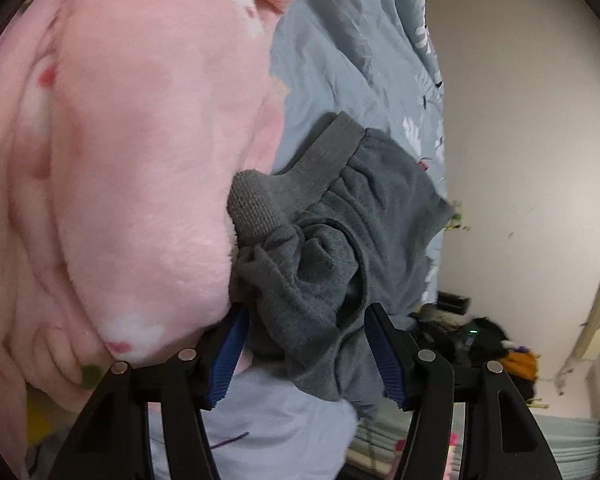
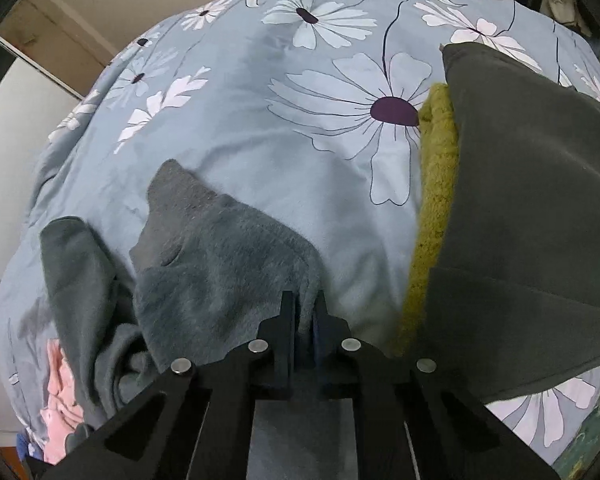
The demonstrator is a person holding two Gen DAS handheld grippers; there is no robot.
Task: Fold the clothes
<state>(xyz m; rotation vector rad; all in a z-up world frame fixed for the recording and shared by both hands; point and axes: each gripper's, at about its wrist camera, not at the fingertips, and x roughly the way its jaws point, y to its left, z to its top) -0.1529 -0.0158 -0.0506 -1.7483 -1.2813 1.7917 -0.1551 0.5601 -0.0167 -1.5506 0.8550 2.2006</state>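
Left wrist view: black left gripper (image 1: 306, 344) with blue-ribbed fingers (image 1: 228, 356) spread wide apart, gripping nothing. Between and just beyond them, a bunched dark grey fleece garment (image 1: 324, 264) with a ribbed elastic waistband (image 1: 320, 164), lying crumpled on a grey-blue floral bed cover (image 1: 340, 52). To the left, pressed against the garment, a large fluffy pink blanket with white and red flower spots (image 1: 132, 152). To the right, a pale wall (image 1: 532, 100), with blurred dark clutter (image 1: 480, 336) lower down.

Right wrist view: black right gripper (image 2: 305, 312) with fingers closed tight, pinching a fold at the edge of the same grey fleece garment (image 2: 220, 256). Fabric draped leftward across the bed cover (image 2: 300, 80), printed with large pale daisies. At right, a flat dark grey-green folded cloth (image 2: 532, 200) lying over a mustard-yellow knitted piece (image 2: 436, 184), only its edge showing. Near the lower left, a scrap of pink fabric (image 2: 60, 396) beside the garment.
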